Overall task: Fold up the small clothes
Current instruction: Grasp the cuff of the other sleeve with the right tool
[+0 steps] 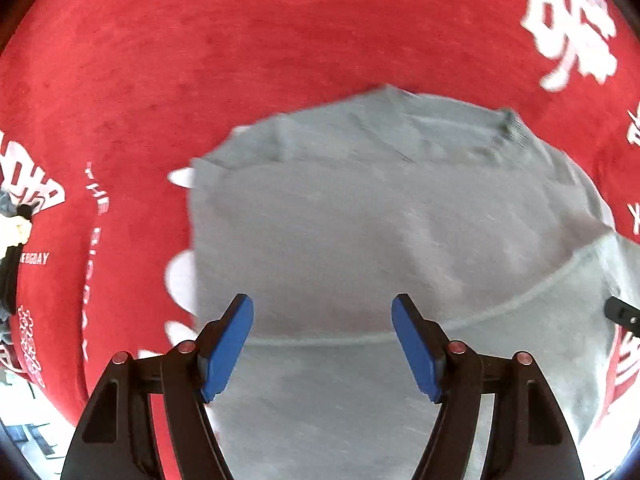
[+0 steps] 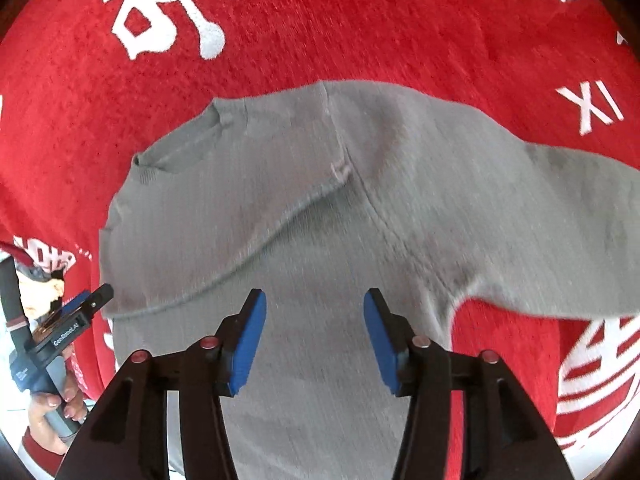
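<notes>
While the grey sweater (image 2: 304, 208) lies flat on the red blanket (image 2: 360, 28) with one sleeve folded across its body, the left gripper (image 1: 322, 346) hangs over it with jaws wide and empty, and the right gripper (image 2: 314, 340) likewise gapes, gripping nothing.

Matt grey knit sweater (image 2: 304, 208); fuzzy red cloth (image 2: 360, 32); smooth blue tool pads (image 2: 248, 340).

Grey sweater (image 2: 304, 208) on red cloth (image 2: 360, 32)
</notes>
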`<state>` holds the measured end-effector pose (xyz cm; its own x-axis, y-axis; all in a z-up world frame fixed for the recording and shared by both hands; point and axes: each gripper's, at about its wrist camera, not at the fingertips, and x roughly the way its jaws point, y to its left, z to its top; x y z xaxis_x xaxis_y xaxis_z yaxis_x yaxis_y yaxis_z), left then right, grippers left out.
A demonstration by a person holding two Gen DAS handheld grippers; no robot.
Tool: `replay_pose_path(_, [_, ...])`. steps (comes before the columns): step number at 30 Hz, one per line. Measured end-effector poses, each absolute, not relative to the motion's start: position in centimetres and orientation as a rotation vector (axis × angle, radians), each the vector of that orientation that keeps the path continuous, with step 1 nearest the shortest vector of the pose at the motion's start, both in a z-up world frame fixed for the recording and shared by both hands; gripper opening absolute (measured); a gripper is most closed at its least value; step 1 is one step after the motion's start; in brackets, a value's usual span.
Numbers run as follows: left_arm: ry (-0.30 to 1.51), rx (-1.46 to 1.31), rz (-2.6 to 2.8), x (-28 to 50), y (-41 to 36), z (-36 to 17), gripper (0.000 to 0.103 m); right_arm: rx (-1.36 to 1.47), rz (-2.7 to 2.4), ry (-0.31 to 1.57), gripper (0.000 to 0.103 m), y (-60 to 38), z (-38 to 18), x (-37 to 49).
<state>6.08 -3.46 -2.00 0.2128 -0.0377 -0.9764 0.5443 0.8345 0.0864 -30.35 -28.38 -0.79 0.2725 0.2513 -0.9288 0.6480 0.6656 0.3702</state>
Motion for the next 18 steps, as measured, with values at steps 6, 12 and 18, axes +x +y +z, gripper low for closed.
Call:
replay_pose_path(6, [1.351,0.514,-0.484,2.4,-6.6,-3.5,0.073,0.859,-0.312,1.323,0.057,-28.9,-0.6,-33.5])
replay_pose_path(12, [1.371,0.567,-0.522,-1.1,-9.9,-4.2,0.073,0.881,-0.332,1.321,0.058,-30.6,-0.9,-36.8])
replay_pose_path(18, [1.365,0.64,-0.548,-3.7,-13.2,-4.6,0.073,0.958,-0.403,1.253,0.058,-34.1,-1.4,-41.2])
